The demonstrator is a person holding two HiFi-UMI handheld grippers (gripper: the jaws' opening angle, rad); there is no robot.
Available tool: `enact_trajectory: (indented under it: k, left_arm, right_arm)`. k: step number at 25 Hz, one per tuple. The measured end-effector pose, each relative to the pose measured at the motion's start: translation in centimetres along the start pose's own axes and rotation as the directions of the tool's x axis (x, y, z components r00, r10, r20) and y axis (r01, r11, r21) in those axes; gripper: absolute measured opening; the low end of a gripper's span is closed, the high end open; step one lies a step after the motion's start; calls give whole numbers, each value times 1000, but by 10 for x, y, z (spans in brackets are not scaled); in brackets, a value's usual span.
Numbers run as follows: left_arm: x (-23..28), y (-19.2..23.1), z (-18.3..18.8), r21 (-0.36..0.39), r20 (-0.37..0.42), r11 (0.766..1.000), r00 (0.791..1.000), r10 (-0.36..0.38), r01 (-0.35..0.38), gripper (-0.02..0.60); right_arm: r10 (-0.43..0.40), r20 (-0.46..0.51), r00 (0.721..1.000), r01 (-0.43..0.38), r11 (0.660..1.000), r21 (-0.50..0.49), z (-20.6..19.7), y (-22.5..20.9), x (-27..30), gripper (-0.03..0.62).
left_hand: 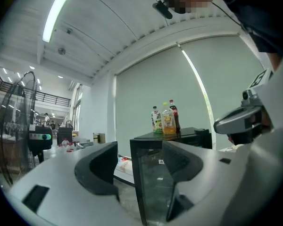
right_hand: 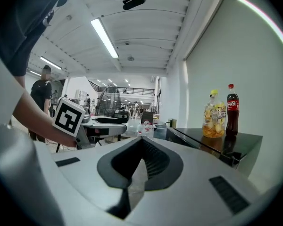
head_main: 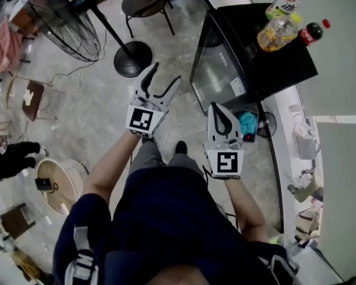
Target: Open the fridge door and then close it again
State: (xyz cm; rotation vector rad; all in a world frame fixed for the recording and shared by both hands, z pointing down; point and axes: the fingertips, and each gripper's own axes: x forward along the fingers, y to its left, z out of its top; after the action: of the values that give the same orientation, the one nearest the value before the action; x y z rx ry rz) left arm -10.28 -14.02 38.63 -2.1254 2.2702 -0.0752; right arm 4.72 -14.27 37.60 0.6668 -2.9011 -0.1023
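A person is holding out the left claw (head_main: 164,75), its jaws spread wide on nothing, and the right claw (head_main: 218,109), its jaws pressed together and empty, both pointing toward the fridge (head_main: 225,70) and well short of it. The black fridge is standing just beyond by the wall, bottles (head_main: 285,22) on top, its glass door apparently shut. Opening and closing both seem to be waiting.

My left gripper (head_main: 165,73) and right gripper (head_main: 216,108) are matt white plastic; the fridge (head_main: 267,58) is glossy black, its door (head_main: 216,70) smooth glass.
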Motion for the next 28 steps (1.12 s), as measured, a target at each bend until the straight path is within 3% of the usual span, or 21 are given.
enact_trajectory:
  k: [4, 7, 12, 16, 21, 28]
  left_arm:
    - [44, 13, -20, 7, 4, 992, 992, -123, 123, 290]
    - [74, 23, -39, 2, -3, 974, 974, -227, 227, 291]
    - [121, 55, -68, -9, -17, 930, 930, -367, 367, 296]
    - [153, 66, -97, -28, -54, 882, 880, -471, 470, 299]
    - [191, 68, -145, -39, -112, 842, 835, -539, 539, 299]
    - [235, 59, -197, -82, -159, 825, 810, -565, 559, 299]
  right_arm:
    - [-99, -5, 995, 99, 995, 13, -2, -12, 30, 18]
    - [-208, -6, 978, 208, 978, 30, -2, -19, 49, 18]
    - [-387, -54, 921, 389, 921, 32, -5, -19, 90, 18]
    - [-500, -97, 861, 505, 863, 35, -6, -5, 112, 18]
    - [-578, -153, 801, 591, 805, 52, -17, 7, 125, 18]
    - [-608, -170, 775, 624, 780, 53, -32, 10, 112, 18]
